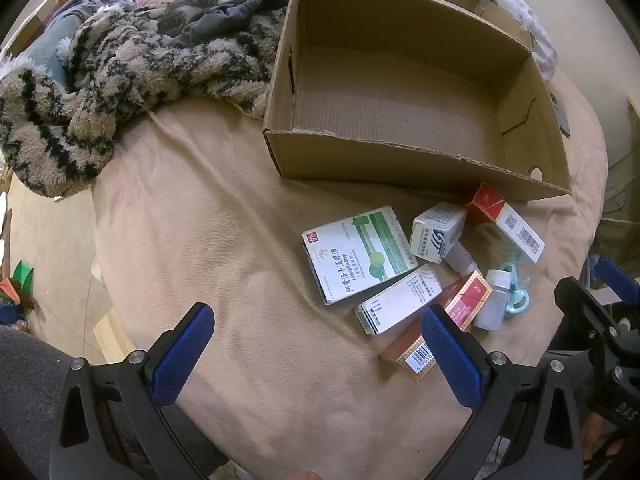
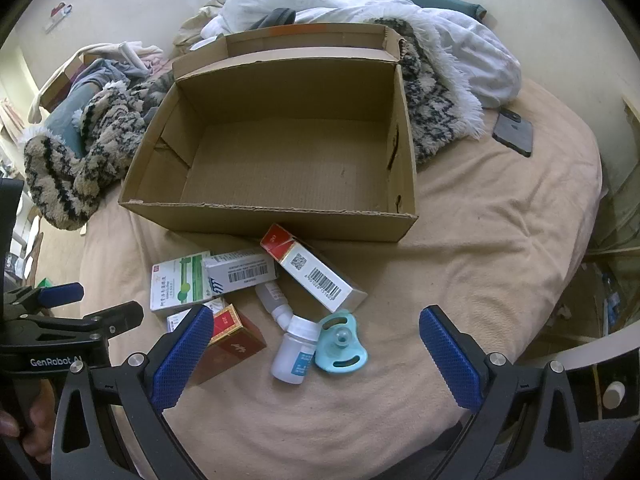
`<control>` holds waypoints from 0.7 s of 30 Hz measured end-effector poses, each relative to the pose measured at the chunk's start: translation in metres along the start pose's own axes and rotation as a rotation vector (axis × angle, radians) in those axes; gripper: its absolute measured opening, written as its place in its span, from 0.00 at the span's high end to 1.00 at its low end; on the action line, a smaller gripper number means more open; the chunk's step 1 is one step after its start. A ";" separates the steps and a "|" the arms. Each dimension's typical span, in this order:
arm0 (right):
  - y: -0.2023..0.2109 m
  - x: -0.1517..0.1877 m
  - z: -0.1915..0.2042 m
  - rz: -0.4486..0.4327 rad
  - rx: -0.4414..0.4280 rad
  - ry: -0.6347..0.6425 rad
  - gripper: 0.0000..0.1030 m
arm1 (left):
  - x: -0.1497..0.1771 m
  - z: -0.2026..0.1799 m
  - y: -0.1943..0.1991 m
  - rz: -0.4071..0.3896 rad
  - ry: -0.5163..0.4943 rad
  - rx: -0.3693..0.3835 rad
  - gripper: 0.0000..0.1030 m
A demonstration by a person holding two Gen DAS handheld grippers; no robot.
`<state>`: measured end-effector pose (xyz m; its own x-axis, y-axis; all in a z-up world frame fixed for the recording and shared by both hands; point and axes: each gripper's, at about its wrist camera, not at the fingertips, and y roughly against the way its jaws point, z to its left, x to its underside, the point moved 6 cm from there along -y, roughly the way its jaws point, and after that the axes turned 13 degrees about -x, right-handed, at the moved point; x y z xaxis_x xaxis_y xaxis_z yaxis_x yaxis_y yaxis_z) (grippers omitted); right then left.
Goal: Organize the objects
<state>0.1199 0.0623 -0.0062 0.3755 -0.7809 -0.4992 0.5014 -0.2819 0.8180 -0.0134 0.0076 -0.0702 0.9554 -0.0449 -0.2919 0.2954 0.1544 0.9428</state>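
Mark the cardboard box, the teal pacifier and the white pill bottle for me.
cardboard box (image 2: 280, 216): right wrist view, on its near front wall.
teal pacifier (image 2: 340, 350): right wrist view, on its shield.
white pill bottle (image 2: 294, 356): right wrist view, on its labelled body.

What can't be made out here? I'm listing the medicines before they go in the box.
- Dropper bottle: label too small to read in the right wrist view; in the left wrist view the white-blue carton covers its top.
- Lower red carton: the left gripper finger hides part; the right gripper finger does too.
- White bottle: label text too small.
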 end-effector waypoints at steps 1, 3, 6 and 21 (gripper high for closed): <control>0.000 0.000 0.000 -0.001 0.000 0.000 0.00 | 0.000 0.000 0.000 -0.001 0.000 -0.003 0.00; 0.000 0.000 0.000 0.000 0.000 0.000 0.00 | -0.001 -0.001 0.000 0.002 0.001 -0.004 0.00; 0.000 0.000 0.000 0.000 0.001 0.000 0.00 | -0.001 -0.002 -0.001 0.006 0.000 -0.006 0.00; 0.000 0.000 0.000 0.001 -0.002 0.000 0.00 | -0.002 -0.001 0.000 0.008 -0.007 0.009 0.00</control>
<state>0.1200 0.0622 -0.0065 0.3762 -0.7811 -0.4984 0.5029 -0.2796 0.8179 -0.0149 0.0089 -0.0696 0.9577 -0.0507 -0.2831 0.2876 0.1459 0.9466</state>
